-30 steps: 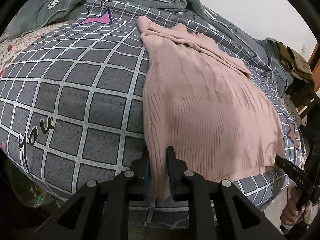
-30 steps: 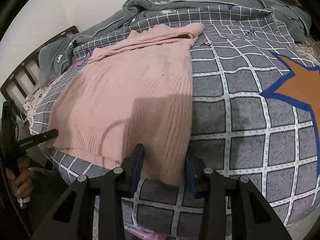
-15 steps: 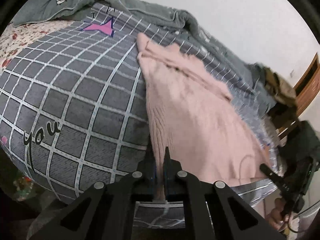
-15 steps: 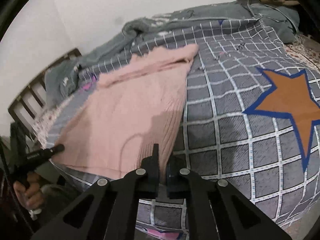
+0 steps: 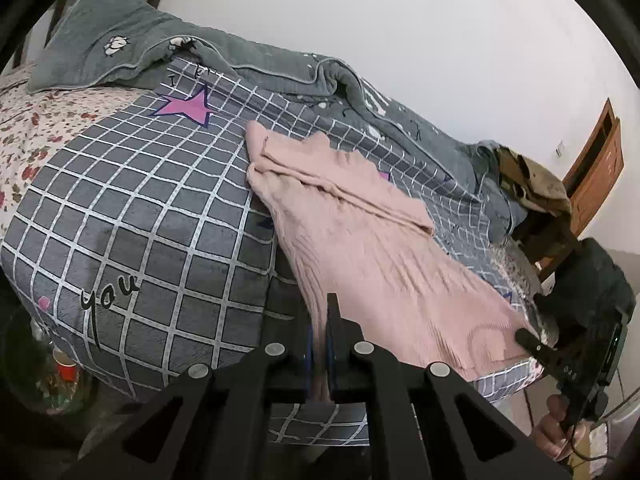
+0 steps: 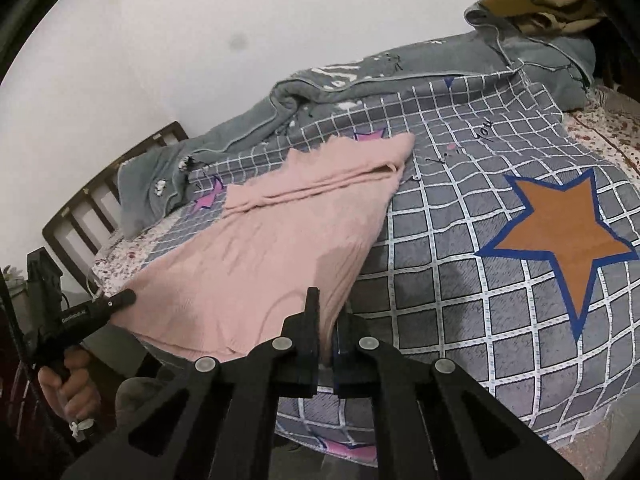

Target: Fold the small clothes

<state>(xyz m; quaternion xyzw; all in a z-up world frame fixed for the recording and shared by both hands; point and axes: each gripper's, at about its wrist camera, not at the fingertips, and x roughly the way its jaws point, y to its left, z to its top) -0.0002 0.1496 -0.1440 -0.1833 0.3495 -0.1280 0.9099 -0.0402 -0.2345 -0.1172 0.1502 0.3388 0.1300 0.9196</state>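
A pink knitted sweater (image 5: 360, 240) (image 6: 280, 248) lies on the bed with its hem end raised off the cover. My left gripper (image 5: 320, 336) is shut on the hem's left corner, with pink knit pinched between its pads. On the hem's right corner my right gripper (image 6: 328, 320) is shut the same way. The hem stretches between the two grippers and sags a little in the middle. The far end, with folded sleeves, still rests flat on the cover. Each view shows the other gripper (image 5: 560, 364) (image 6: 84, 312) at its edge, held by a hand.
The bed wears a grey checked cover (image 5: 140, 220) (image 6: 480, 280) with a pink star and an orange star (image 6: 560, 236). A grey blanket (image 5: 260, 60) is bunched along the wall. Brown clothes (image 5: 532, 184) lie piled by the wooden footboard. A red cup (image 5: 66, 366) stands on the floor.
Both grippers closed on the sweater's hem corners and rose, lifting the near end off the bed. The sweater now hangs stretched from the grippers toward its far end.
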